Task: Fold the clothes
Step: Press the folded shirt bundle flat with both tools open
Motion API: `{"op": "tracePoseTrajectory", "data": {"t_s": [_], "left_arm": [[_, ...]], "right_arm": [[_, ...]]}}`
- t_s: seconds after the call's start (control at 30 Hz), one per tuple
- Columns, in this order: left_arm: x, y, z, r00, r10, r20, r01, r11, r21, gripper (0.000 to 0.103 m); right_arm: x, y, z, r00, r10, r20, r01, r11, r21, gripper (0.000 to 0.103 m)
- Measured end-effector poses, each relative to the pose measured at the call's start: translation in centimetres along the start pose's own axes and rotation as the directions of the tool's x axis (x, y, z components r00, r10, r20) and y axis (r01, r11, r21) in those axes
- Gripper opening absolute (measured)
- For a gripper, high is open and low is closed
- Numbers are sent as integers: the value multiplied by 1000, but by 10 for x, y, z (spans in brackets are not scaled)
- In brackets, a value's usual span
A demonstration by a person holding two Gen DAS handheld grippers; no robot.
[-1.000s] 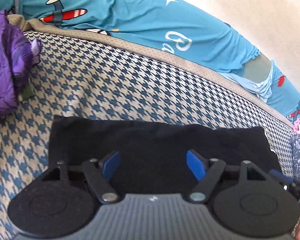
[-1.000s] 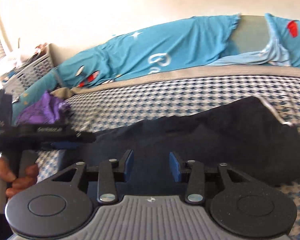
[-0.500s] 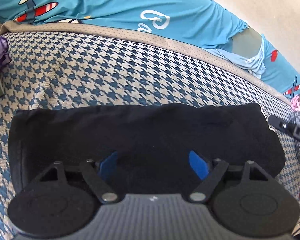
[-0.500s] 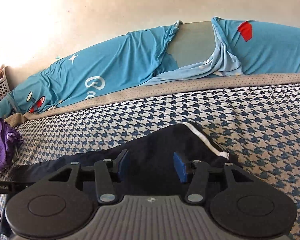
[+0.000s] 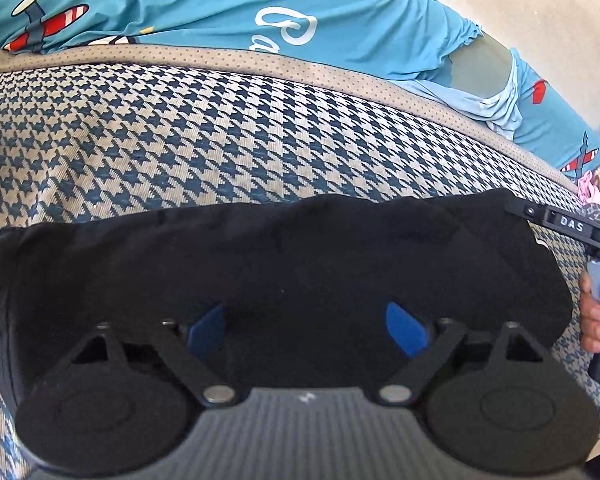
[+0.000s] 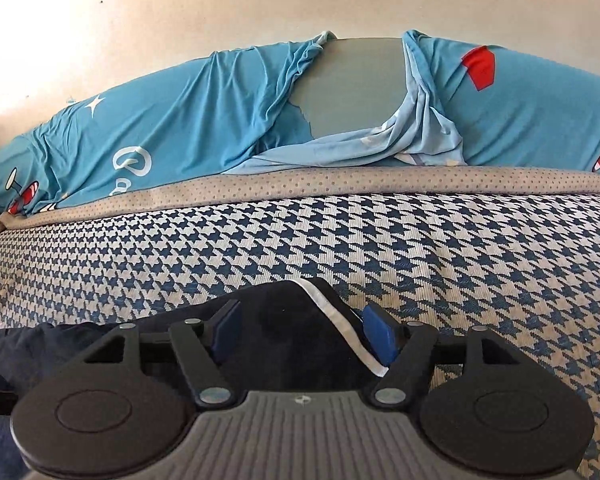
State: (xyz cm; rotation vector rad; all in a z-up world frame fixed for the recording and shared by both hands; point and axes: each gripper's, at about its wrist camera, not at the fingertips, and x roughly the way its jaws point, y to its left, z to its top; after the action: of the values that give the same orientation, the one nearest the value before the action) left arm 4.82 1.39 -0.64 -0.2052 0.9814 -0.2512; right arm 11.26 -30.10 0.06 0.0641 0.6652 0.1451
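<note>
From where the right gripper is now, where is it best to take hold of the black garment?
Probably the end with the white trim on the black garment, coming from the near side. That edge lies raised, between the right gripper's opening jaws, not yet pinched.

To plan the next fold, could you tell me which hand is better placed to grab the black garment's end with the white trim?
Probably right: the right tongs, opening, already straddle the black garment's white trim; the left tongs sit mid-garment.
</note>
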Motion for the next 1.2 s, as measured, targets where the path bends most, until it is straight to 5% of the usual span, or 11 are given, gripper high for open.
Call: {"op": "tracePoseTrajectory", "data": {"t_s": [0.27,0.53,0.7,0.93,1.1,1.2], "left_arm": [[4,-3,0,1000,7,-5,-6,1000,29,91],[7,-13,-5,999,42,-5,-42,995,95,94],[7,-17,-9,998,67,-4,-65,988,139,94],[7,-21,-15,986,165,-15,-159,968,192,94],[6,-18,-13,981,195,-21,-189,966,179,94],[6,-18,-13,977,212,-20,-205,963,174,94]], "right_arm": [[26,0,-2,999,8,-39,-10,1000,-30,68],[25,-3,-6,999,32,-23,-33,999,-17,26],[23,-3,-4,1000,-6,17,5,1000,20,13],[29,-10,-6,999,-38,10,37,997,64,13],[25,-18,-5,998,-57,5,56,991,123,35],[14,-27,-4,997,-67,24,62,984,164,37]]}}
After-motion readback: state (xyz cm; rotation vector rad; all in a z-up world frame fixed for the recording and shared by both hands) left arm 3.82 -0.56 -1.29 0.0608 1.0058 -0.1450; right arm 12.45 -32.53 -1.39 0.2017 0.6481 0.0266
